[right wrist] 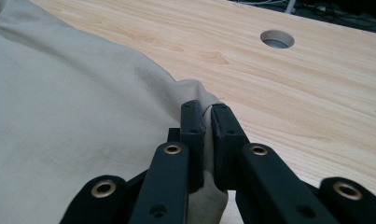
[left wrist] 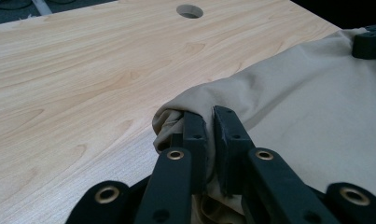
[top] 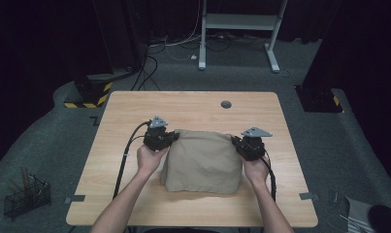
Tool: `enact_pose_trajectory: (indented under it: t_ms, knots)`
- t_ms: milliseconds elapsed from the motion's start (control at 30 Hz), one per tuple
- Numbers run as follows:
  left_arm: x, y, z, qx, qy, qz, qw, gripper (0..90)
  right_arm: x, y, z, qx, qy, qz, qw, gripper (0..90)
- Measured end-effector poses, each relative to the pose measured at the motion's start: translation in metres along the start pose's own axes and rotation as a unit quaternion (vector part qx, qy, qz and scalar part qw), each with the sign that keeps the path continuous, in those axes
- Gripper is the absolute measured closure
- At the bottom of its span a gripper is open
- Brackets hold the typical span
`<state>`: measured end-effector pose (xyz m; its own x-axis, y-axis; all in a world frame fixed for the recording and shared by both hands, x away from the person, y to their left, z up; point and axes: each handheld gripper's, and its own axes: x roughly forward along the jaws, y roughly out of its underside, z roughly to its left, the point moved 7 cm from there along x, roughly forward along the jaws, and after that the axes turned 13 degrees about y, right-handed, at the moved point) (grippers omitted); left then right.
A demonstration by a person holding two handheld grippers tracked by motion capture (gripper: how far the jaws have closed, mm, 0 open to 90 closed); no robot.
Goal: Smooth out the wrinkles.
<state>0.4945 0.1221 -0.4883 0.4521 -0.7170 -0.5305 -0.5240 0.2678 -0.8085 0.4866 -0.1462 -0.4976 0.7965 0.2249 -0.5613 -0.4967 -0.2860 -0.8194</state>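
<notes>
Hand-held grippers [top: 176, 137] [top: 233, 140] pinching cloth [top: 203, 160] corners (forearms parallel)

The cloth [top: 203, 160] is plain beige, without any pattern. Both the left gripper [top: 172, 138] and the right gripper [top: 235, 141] are black with brass-coloured rivets, each topped by a grey plate. The bench [top: 135, 109] is pale wood with a streaked grain. The floor [top: 47, 141] is dark grey, and a far-left base [top: 89, 94] bears yellow and black stripes.
</notes>
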Motion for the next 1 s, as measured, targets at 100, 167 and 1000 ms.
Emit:
enact_pose_trajectory:
  t_ms: [100, 167, 1000]
  knots:
    - [0.003, 0.001, 0.001, -0.004, 0.001, 0.002, 1.0000, 83.9, 0.002, 0.002, 0.000, 0.000, 0.001, 0.005, 1.0000, 84.5]
    - [0.003, 0.002, 0.002, -0.004, 0.001, 0.002, 1.0000, 83.8, 0.003, 0.003, -0.001, 0.001, 0.000, 0.006, 1.0000, 84.5]
    - [0.014, 0.011, 0.012, -0.020, -0.005, 0.012, 0.9997, 83.8, 0.019, 0.012, -0.002, 0.004, 0.005, 0.028, 0.9996, 83.9]
